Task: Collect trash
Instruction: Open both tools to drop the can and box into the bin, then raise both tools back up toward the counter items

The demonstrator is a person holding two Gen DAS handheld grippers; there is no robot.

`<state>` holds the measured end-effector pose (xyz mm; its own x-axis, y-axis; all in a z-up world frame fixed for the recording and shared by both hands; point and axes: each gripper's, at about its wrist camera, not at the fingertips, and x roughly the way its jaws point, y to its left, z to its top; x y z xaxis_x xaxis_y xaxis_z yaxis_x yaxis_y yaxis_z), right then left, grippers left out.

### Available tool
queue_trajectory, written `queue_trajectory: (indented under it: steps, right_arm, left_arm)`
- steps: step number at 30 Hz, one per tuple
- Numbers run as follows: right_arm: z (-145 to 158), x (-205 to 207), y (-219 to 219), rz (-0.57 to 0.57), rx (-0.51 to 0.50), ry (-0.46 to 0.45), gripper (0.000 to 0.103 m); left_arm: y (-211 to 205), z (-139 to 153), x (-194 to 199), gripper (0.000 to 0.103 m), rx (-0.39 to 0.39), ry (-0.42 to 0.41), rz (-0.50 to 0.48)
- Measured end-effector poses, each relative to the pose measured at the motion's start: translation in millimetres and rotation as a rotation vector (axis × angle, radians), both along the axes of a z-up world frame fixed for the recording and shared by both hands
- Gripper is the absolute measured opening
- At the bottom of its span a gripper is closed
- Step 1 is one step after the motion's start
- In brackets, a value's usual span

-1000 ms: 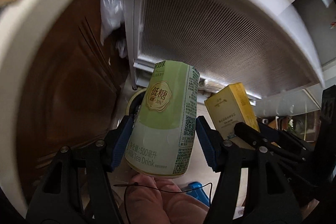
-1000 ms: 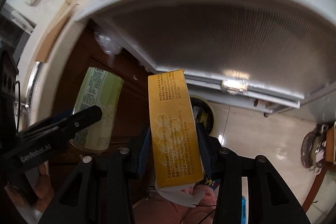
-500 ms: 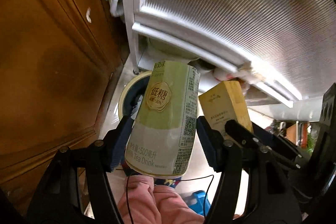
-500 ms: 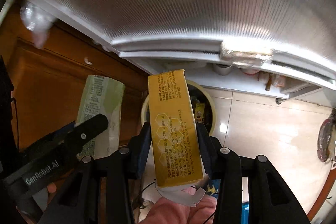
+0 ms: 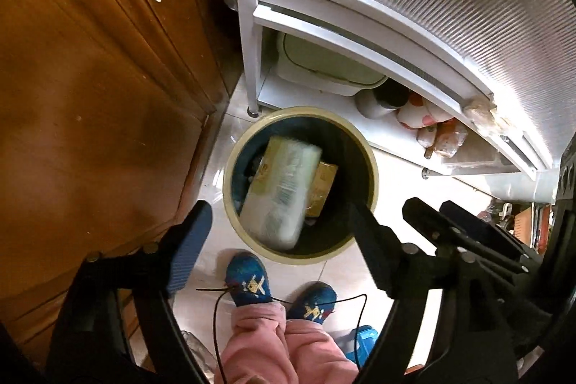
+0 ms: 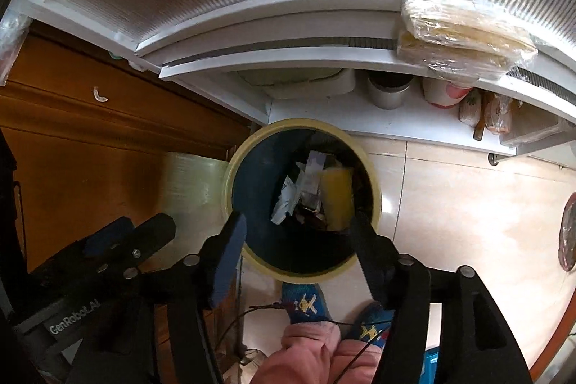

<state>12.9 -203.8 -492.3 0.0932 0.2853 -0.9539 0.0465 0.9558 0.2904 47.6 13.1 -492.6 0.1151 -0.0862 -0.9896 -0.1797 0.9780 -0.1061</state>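
A round bin (image 5: 372,168) with a cream rim and dark lining stood on glossy pale tiles, between a brown wooden cabinet (image 5: 90,103) and a white shelf unit (image 5: 324,24) fronted with ribbed translucent panel.

In the left wrist view, the green-and-white tea carton (image 5: 282,189), motion-blurred, was over the bin's mouth, tilted, with the yellow box (image 5: 322,186) just beside it and deeper in. The left gripper (image 5: 277,222) pointed down at the bin, its jaws spreading, the blue ribbed pads clear of the carton on either side; nothing was pressed between them.

The right wrist view showed the bin's contents differently: the yellow box (image 6: 336,197), blurred, stood on end inside among crumpled white paper scraps (image 6: 298,189), and the carton (image 6: 190,182) appeared as a pale green smear at the bin's left rim, against the cabinet. The right gripper (image 6: 295,233) also had its jaws spreading, empty, the box beyond the tips of its fingers (image 6: 228,251).

Only the right view showed a plastic-wrapped bundle (image 6: 464,35) on the shelf edge. Both showed pink trousers and blue patterned slippers (image 5: 248,276) beside the bin.
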Motion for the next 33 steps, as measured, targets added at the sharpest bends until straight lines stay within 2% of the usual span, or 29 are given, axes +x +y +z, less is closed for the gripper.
queue_trajectory:
  steps: [8, 17, 21, 26, 33]
  right_arm:
    - [19.4, -0.9, -1.3, -0.002, -0.012, -0.026, 0.067]
    - [69.5, -4.4, -7.7, -0.012, -0.031, -0.063, 0.067]
    - [100.8, -9.8, -10.3, -0.008, -0.046, -0.072, 0.067]
    - [154.7, -17.9, -13.6, 0.001, -0.055, -0.101, 0.067]
    - [249.7, -33.2, -13.2, 0.022, -0.065, -0.168, 0.067]
  left_arm:
    - [4.6, 21.7, -4.1, 0.080, 0.004, -0.005, 0.014]
    - [-0.1, 71.3, -19.2, 0.080, 0.005, -0.015, -0.021]
    - [-4.4, 108.2, -25.6, 0.080, 0.001, -0.033, -0.032]
    - [-7.2, 163.9, -32.8, 0.080, 0.003, -0.058, -0.048]
    - [-20.3, 257.1, -50.2, 0.083, -0.025, -0.106, -0.146]
